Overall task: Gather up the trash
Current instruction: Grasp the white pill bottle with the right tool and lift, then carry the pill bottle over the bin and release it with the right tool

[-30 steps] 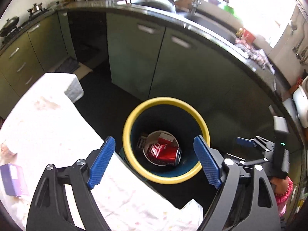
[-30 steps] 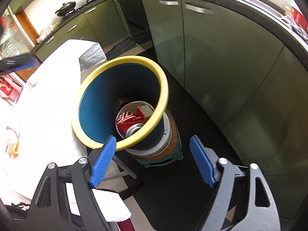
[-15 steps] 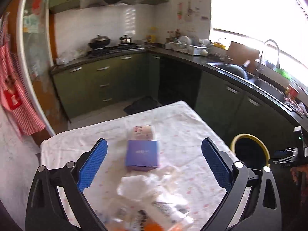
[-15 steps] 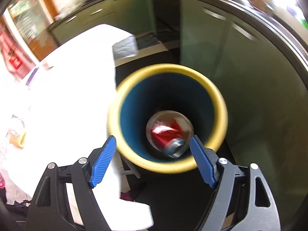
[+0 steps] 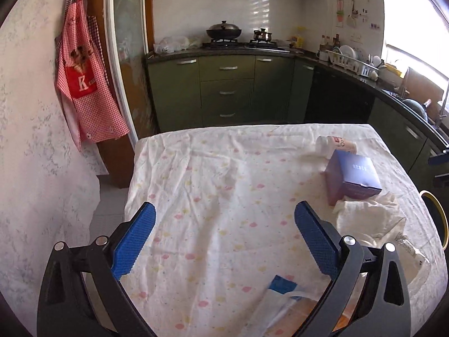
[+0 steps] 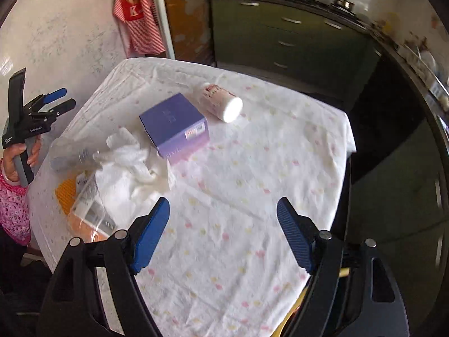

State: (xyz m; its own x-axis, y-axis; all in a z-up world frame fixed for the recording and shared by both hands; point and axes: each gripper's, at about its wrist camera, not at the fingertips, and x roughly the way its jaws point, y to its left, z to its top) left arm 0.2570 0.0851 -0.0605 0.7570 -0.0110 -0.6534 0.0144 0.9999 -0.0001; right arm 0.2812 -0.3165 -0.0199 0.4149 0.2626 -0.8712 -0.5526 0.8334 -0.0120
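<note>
Left hand-held gripper [image 5: 224, 236] and right hand-held gripper [image 6: 223, 231] both released, empty, above the bench [image 6: 252, 191]. On its cloth: purple box [image 6: 175, 125] touching crumpled tissue [image 6: 126, 157]; white bottle [image 6: 220, 102] on its side just beside the box. Yellow bin rim [image 5: 437, 216] past bench edge.

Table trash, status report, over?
Left gripper and right gripper open, empty. Purple box, white bottle, crumpled tissue on table. Nothing blocking.
</note>
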